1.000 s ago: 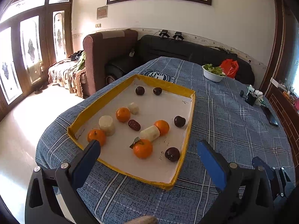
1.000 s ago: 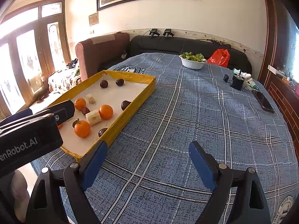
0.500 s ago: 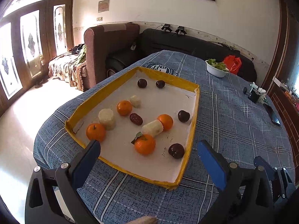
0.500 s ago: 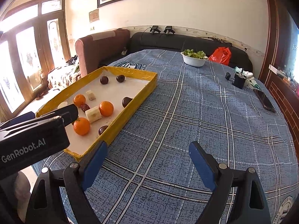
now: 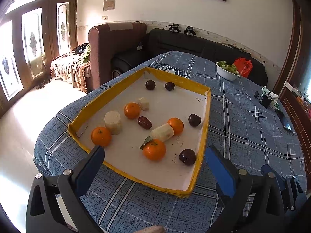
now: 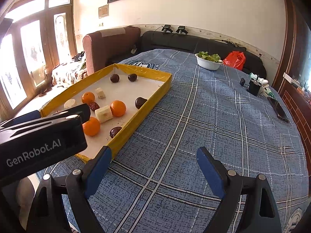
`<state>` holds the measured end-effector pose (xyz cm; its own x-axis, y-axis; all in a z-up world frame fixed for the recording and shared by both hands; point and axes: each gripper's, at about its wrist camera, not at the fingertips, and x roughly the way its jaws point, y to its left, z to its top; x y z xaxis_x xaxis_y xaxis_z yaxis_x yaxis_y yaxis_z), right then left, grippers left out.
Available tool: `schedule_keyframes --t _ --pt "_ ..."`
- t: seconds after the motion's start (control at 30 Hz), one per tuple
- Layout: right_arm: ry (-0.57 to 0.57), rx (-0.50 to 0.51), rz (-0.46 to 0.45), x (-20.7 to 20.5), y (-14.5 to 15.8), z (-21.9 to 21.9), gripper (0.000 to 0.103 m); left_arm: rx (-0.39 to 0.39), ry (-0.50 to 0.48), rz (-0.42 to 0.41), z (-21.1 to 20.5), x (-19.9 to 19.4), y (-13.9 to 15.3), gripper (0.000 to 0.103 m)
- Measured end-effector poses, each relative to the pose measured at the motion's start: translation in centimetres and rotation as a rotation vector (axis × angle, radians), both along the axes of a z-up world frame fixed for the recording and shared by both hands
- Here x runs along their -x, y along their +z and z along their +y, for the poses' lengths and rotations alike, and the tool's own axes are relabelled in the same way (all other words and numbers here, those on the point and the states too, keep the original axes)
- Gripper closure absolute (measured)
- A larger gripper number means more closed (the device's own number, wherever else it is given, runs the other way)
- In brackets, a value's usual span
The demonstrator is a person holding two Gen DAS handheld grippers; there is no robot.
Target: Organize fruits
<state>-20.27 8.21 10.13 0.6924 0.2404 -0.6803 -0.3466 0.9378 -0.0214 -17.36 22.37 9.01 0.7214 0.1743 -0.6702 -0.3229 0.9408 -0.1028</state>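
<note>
I see a round table (image 5: 243, 136) with a blue checked cloth. On it sits a flat yellow-edged cardboard tray (image 5: 202, 136) with a white floor. At the far side of the table stand a white bowl of green leaves (image 5: 227, 71) and a red plastic bag (image 5: 243, 65). A black phone (image 6: 279, 109) and a small black box (image 6: 253, 87) lie near the right edge. Behind the table are a brown armchair (image 5: 114, 44) and a black sofa (image 5: 194, 42).

Nothing lies on the cloth between my tools and the tray. Only the tray's low yellow wall stands in the way.

In the tray I count four round orange tangerines (image 5: 154, 149), three pale peeled banana chunks (image 5: 162, 132), four dark round plums (image 5: 187, 156) and one dark red date (image 5: 144, 122). That makes twelve pieces, all lying apart or just touching, spread over the tray floor.

My left hand-held gripper (image 5: 154, 158) hangs over the near edge of the tray. Its blue fingers (image 5: 219, 172) are spread wide and pinch nothing. The leafy tangerine and a plum lie just ahead, between the two fingers.

My right hand-held gripper (image 6: 153, 162) is over bare cloth, to the right of the tray. Its fingers are spread wide too, with nothing in them. The near corner of the tray is just beside its left finger.
</note>
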Motion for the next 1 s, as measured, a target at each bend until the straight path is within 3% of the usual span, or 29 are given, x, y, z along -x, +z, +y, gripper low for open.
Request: schedule_keyframes --t 1.0 --pt "0.020 0.040 0.002 -0.2 -0.2 2.0 0.010 0.034 0.028 -0.009 1.6 0.5 -0.3 0.000"
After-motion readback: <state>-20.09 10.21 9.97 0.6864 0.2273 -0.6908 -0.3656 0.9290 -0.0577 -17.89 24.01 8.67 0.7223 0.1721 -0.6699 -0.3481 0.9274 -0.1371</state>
